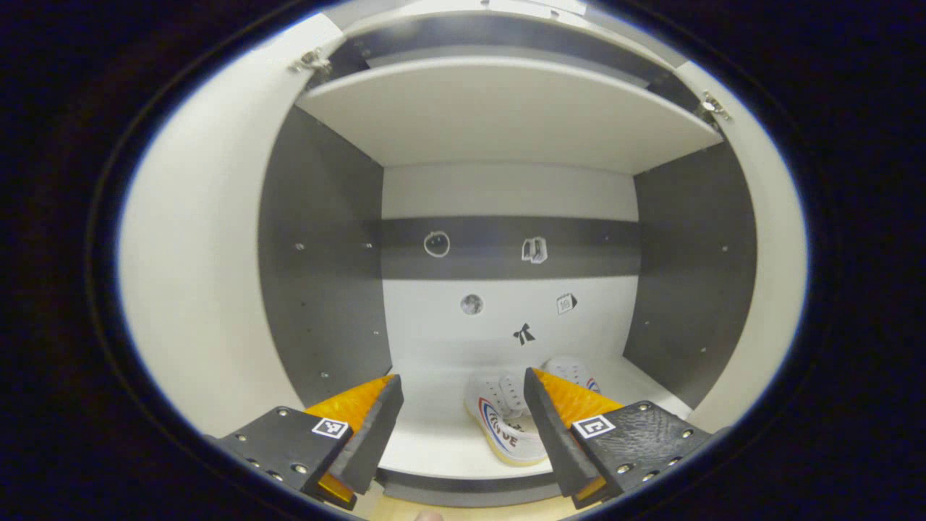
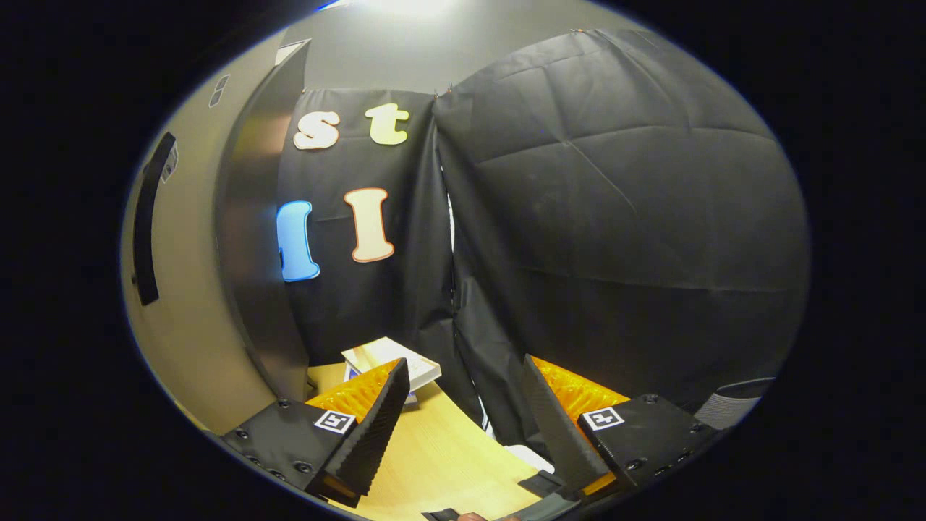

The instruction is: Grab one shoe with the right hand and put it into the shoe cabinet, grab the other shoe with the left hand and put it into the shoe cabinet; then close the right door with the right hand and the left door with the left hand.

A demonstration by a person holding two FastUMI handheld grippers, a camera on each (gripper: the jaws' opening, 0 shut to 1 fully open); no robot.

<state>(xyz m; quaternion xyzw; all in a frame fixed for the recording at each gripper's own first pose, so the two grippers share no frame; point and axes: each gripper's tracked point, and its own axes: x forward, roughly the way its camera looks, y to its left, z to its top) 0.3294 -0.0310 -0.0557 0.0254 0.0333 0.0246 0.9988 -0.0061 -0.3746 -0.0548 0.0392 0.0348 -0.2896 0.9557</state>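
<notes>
A: What does the left gripper view face?

B: The open shoe cabinet (image 1: 506,130), a boxy unit with smooth matte white shelves, dark grey side walls and a back panel in white with one dark band across it. Two doors stand swung wide: the left door (image 1: 195,275) and the right door (image 1: 774,239), both plain white inside, each with one metal hinge visible near its top corner.

A: And the shoes?

B: Two of them lie on the bottom shelf, side by side toward the right. The nearer shoe (image 1: 503,423) is a white lace-up sneaker with a pale sole and a red-and-blue curved stripe; lettering runs along its side, but it is too small to read. The other shoe (image 1: 575,370) peeks out behind the gripper's right finger.

A: Anything on the back panel?

B: Five small stickers (image 1: 534,250), among them a ring, a round moon-like disc and a bow.

A: The grippers?

B: The left gripper (image 1: 463,387) has its ribbed wedge fingers spread wide, holding nothing, in front of the bottom shelf. The right gripper (image 2: 463,369) is likewise spread and empty, above a light wooden floor (image 2: 441,463) near a flat white box (image 2: 391,358) and the creased black cloth wall (image 2: 615,217).
</notes>
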